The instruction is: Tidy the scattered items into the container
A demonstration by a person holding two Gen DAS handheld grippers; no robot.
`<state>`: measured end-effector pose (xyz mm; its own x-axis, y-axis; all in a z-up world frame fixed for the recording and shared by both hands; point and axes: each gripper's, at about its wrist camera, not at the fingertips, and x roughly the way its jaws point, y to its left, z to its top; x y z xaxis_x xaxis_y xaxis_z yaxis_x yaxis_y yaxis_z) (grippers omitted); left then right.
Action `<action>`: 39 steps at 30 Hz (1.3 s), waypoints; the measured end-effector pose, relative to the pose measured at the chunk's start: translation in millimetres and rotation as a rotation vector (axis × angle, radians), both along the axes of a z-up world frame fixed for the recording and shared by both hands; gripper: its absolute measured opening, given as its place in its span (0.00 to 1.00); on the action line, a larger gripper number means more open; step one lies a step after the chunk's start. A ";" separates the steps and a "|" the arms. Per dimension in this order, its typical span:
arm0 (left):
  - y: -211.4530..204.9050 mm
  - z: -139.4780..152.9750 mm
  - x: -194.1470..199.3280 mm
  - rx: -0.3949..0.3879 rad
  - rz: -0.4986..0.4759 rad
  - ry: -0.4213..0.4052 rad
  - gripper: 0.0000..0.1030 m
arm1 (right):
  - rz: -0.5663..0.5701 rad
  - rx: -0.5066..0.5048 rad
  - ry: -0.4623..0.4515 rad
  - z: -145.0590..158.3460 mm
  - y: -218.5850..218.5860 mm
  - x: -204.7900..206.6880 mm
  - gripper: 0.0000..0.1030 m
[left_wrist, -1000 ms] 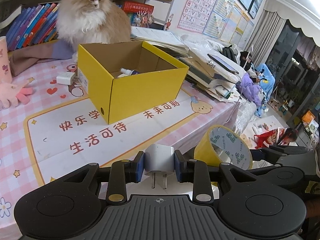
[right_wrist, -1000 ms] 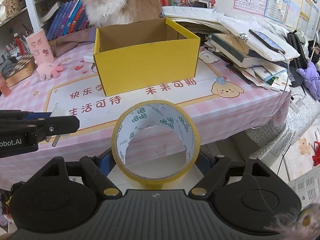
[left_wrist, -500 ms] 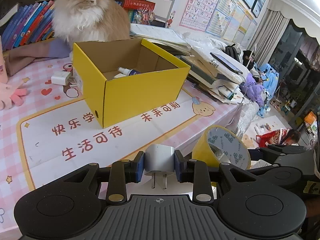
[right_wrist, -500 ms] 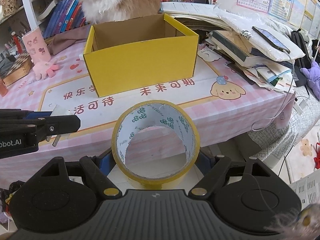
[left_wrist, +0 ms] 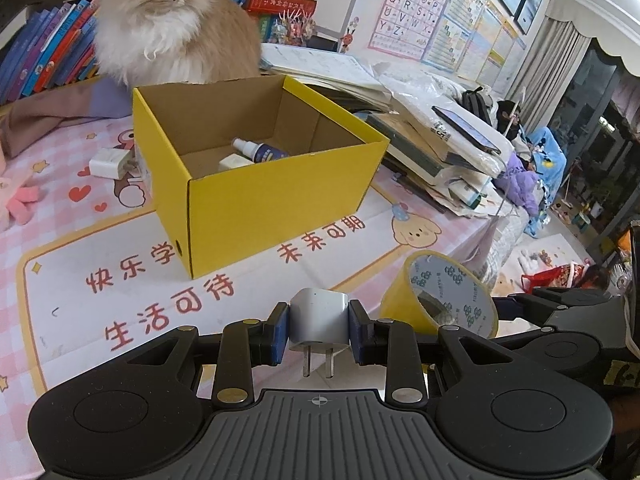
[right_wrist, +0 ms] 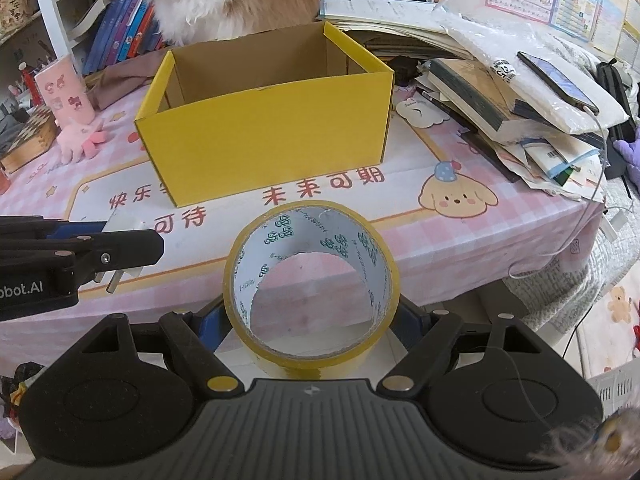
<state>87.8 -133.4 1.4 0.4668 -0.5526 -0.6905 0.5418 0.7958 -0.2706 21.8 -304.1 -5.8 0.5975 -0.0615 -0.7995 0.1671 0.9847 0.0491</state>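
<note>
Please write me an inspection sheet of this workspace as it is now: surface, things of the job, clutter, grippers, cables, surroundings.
Surface: pink printed table mat.
Job's things: open yellow box holding a spray bottle; white plug adapter and yellow tape roll both held short of it.
Clutter: second white adapter left of the box; stacked books and papers with a phone on top.
Grippers: left hand-held gripper shut on the adapter; right hand-held gripper shut on the roll.
Cables: white cable hanging over the table edge.
Surroundings: cat behind the box; bookshelf.
</note>
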 end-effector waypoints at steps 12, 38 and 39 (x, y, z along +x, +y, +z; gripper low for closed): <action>-19.8 3.1 22.1 0.003 0.027 -0.017 0.28 | 0.040 0.005 -0.002 -2.3 -23.6 30.3 0.78; -40.7 44.1 117.5 0.045 0.132 -0.215 0.28 | 0.204 -0.102 -0.278 65.6 -50.9 141.9 0.78; -41.5 40.4 122.7 0.058 0.140 -0.209 0.28 | 0.217 -0.109 -0.275 65.9 -51.0 151.0 0.78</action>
<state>210.6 -174.9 41.8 0.6715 -0.4349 -0.6000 0.4648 0.8778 -0.1161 172.8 -355.1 60.1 0.7979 0.0142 -0.6027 -0.0507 0.9978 -0.0437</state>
